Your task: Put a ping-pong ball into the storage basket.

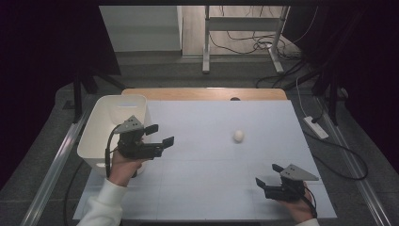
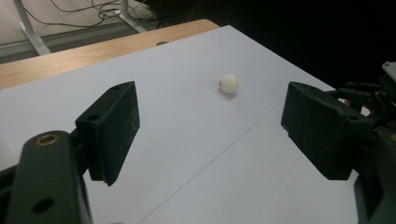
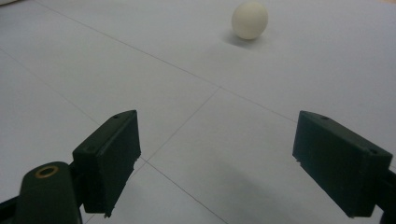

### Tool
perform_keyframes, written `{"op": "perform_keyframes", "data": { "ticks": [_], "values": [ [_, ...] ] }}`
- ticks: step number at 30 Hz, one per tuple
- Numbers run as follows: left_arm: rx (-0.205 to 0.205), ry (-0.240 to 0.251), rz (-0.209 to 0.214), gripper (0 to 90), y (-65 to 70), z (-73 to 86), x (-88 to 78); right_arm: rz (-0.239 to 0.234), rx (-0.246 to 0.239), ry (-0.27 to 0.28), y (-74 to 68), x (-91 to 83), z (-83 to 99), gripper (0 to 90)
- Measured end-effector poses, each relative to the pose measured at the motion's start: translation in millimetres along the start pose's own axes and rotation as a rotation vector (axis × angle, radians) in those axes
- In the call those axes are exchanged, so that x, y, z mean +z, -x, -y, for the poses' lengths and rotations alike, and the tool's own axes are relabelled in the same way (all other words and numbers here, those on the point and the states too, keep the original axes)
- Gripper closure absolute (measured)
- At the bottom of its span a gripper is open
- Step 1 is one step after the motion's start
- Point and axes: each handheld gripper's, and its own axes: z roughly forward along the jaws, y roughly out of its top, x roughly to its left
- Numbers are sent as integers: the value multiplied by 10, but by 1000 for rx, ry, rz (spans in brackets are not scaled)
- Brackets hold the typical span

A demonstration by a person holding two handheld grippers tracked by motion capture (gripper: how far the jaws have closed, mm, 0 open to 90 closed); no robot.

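Tongs, left (image 1: 160,134) and right (image 1: 266,175), gape wide, holding nothing.

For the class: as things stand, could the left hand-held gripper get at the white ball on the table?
Probably yes. The left hand-held gripper is open and faces the white ball across bare table, with nothing between them.

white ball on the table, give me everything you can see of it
The ball is small, round and off-white, with a smooth matte surface and no visible markings; the material cannot be told. It rests alone on the pale sheet covering the table, right of centre, casting a faint shadow. Nothing touches it: both grippers are off it, and the white bin stands far to its left.
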Motion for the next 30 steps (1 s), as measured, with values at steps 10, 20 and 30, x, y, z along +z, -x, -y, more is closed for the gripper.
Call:
{"op": "perform_keyframes", "data": {
  "ticks": [10,20,30],
  "values": [
    [20,-26,17,203,71,-23,152,3,3,-1,-4,-5,2,150],
    [27,-34,30,205,115,-39,243,5,5,3,3,-17,13,151],
    [38,-49,40,206,168,-44,353,10,5,1,6,-24,16,151]
  ]
}}
